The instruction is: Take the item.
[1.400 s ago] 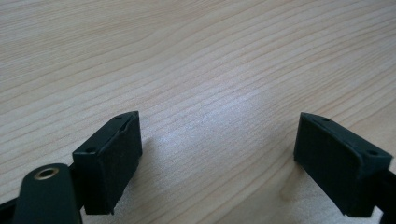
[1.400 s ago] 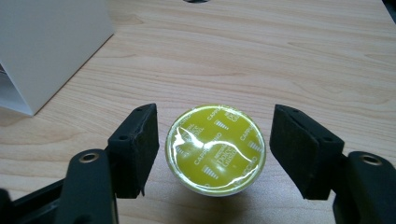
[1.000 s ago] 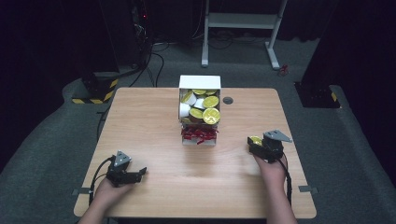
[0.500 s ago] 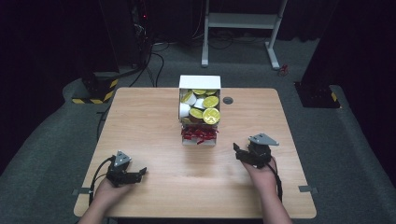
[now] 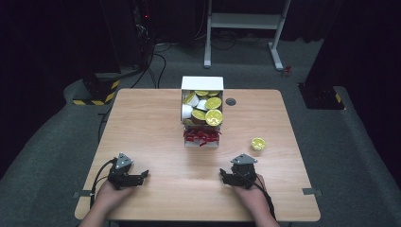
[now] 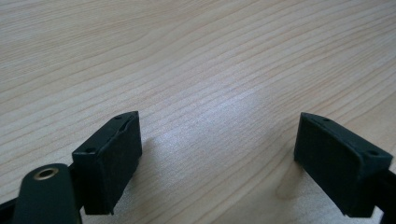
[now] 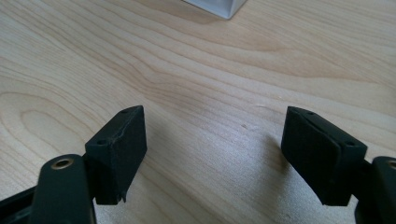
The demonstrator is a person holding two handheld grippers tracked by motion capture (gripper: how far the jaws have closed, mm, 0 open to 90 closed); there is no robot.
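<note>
Since a moment ago, our right gripper has retreated, leaving a small yellow-lidded round capsule on the wooden counter, forward and outward of its open, empty fingers; our left gripper, likewise open, lies well apart.

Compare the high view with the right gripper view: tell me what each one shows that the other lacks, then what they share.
The high view alone takes in the white box of yellow-lidded cups, one loose cup on the table, and both hands. The right gripper view alone gives a close look at the right gripper, its jaws wide apart with nothing between them. Both show the wooden table.
</note>
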